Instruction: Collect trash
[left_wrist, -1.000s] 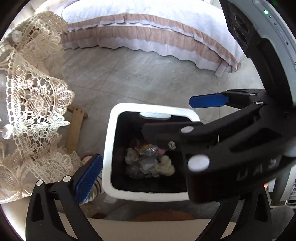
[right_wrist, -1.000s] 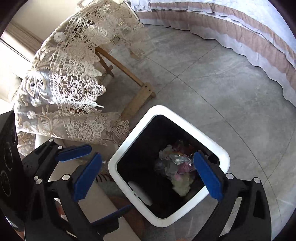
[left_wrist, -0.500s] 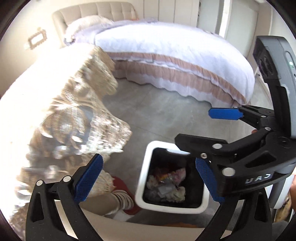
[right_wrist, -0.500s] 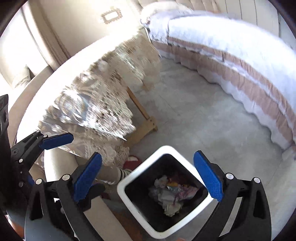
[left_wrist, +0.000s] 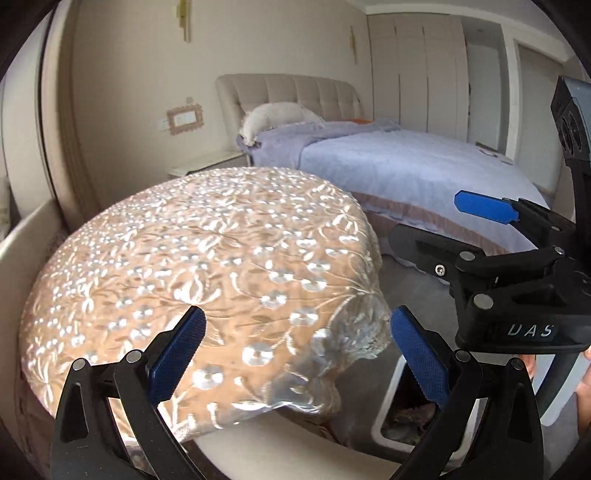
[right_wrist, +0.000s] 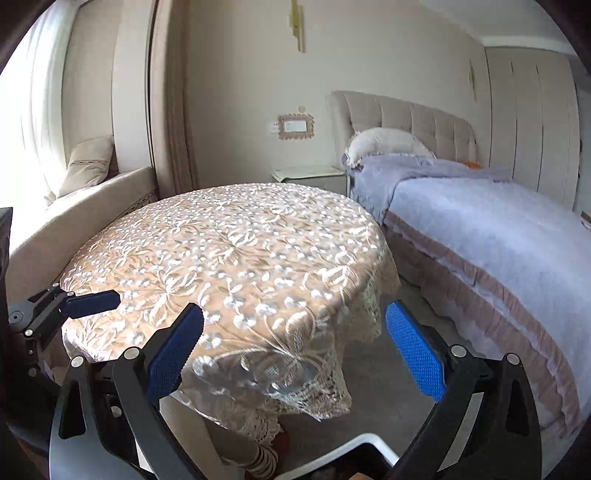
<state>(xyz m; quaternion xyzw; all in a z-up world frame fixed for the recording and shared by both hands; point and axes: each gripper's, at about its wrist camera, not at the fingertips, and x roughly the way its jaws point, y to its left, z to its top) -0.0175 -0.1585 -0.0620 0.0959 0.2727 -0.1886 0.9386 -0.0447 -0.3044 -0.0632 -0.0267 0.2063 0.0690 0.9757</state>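
Note:
The white trash bin with a black inside stands on the floor at the lower right of the left wrist view, with crumpled trash in it. Only its rim shows at the bottom of the right wrist view. My left gripper is open and empty, above the near edge of the round table. My right gripper is open and empty, and it also shows at the right of the left wrist view. No loose trash shows on the table top.
A round table with a lace cloth fills the middle. A bed with a lilac cover stands to the right, with grey floor between them. A beige sofa and a bedside stand lie behind.
Both grippers have swung up from looking down into the bin to looking level across the table and room. The bin has slid to the bottom of both views. Both stay open and empty.

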